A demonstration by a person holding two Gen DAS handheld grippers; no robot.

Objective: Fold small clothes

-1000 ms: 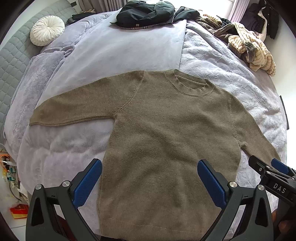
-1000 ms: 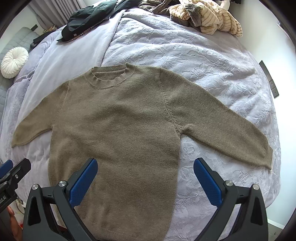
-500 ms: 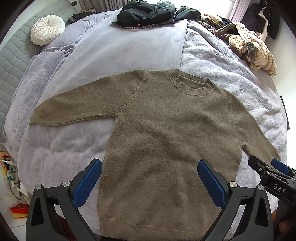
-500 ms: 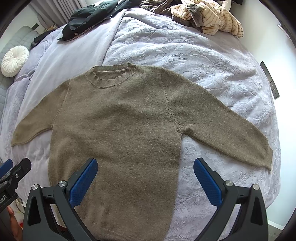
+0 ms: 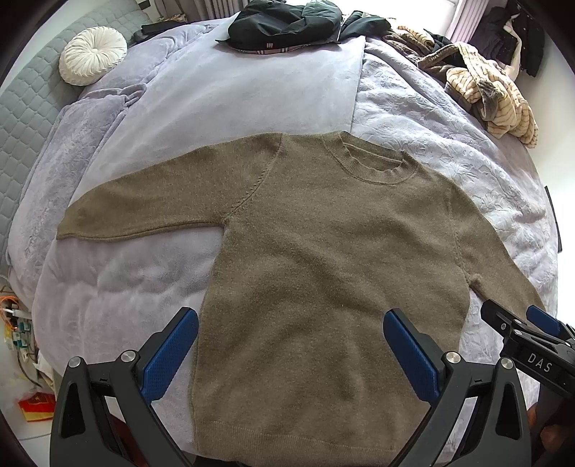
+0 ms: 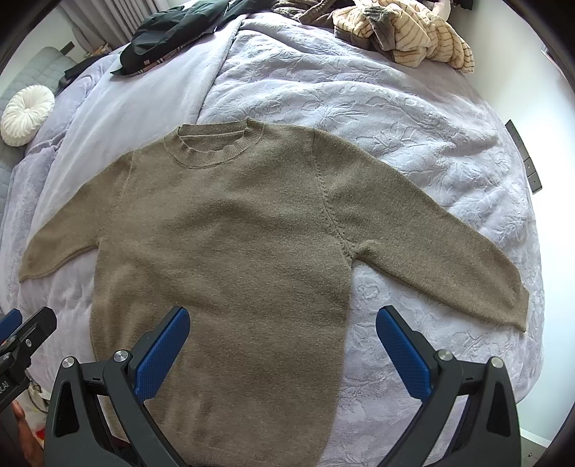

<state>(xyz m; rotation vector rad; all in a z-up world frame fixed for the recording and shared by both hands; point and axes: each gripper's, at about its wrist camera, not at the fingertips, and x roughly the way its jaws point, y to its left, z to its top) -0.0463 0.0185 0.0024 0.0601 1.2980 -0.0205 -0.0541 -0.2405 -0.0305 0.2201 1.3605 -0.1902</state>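
Nearest the left wrist camera, the left claw (image 5: 290, 345) hangs released, its blue pads spread wide above the lower part of the brown sweater (image 5: 323, 258), gripping nothing. The right claw (image 6: 282, 343) is likewise released, its pads wide apart: one over the sweater's lower body, the other over bare bedding beside the sweater's side edge. Each claw shows at the edge of the other's view.

The sweater lies flat and face up on the bed (image 5: 222, 93), hem toward the cameras, ribbed round collar away from them, both sleeves stretched outward and angling slightly down. It straddles two covers: a smooth lilac blanket (image 5: 251, 82) under the left sleeve and an embossed floral quilt (image 6: 377, 107) under the right sleeve.

Farther off, a round white pleated cushion (image 5: 92, 55) rests near the grey quilted headboard (image 5: 25, 107). At the far end of the bed lies a dark garment (image 5: 287, 21), and toward the far right corner a heap of cream striped clothing (image 6: 406, 32).
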